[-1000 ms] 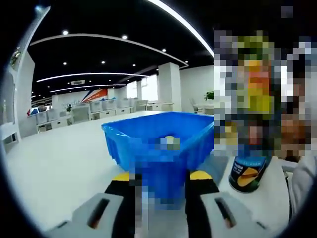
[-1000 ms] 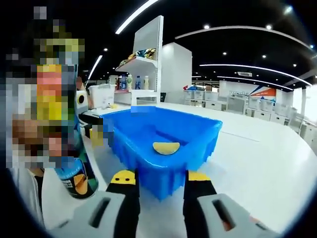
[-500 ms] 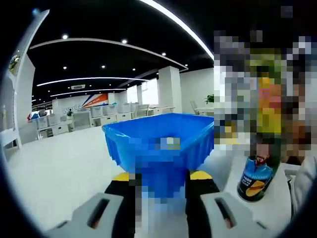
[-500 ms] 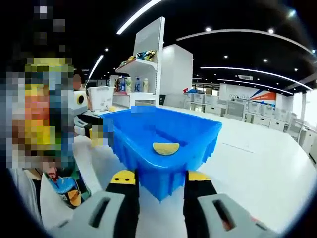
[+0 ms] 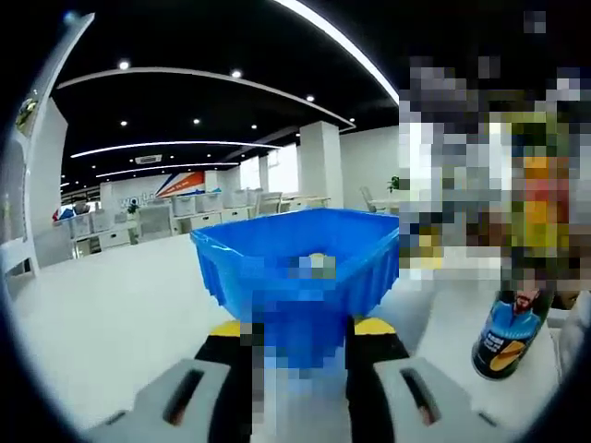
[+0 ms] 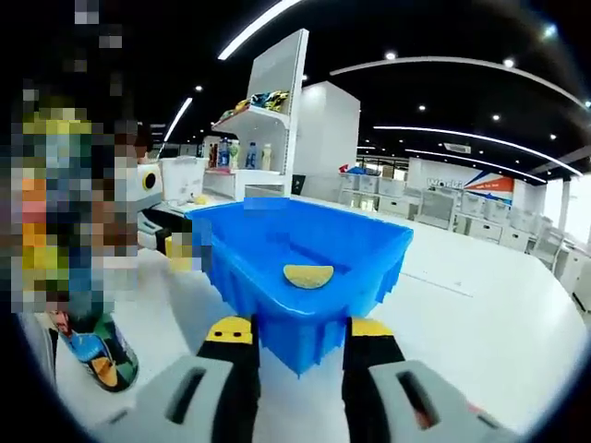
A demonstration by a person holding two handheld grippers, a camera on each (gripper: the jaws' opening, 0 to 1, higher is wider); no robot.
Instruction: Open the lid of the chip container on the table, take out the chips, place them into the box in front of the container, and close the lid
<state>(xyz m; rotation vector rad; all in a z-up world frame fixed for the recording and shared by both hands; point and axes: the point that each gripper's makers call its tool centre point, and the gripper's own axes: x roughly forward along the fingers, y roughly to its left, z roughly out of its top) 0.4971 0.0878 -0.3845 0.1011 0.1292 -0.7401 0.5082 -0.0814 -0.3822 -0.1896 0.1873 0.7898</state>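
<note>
Two grippers are hovering low over the white table (image 6: 480, 305), both facing the blue box (image 6: 305, 268), which serves as the landmark here. In the left gripper view, the left gripper (image 5: 304, 334) is sitting just in front of the box's (image 5: 295, 268) near wall, its yellow-tipped black fingers (image 5: 228, 351) spread apart and gripping nothing, with the box wall showing in the gap between them. In the right gripper view, the right gripper (image 6: 301, 334) is likewise pointing at the box's near corner, its fingers (image 6: 367, 351) released and empty. One yellow chip (image 6: 308, 275) is lying inside the box on its floor. A chip container (image 5: 506, 330) is standing upright on the table (image 5: 111, 305) beside the box, off to the box's right in the left gripper view; in the right gripper view the same container (image 6: 94, 351) is showing to the box's left, tilted by the lens. Its upper part is blurred, so whether the lid is on cannot be told. Behind the box, in the right gripper view, a white shelf (image 6: 268, 120) is carrying bottles and other goods.
</note>
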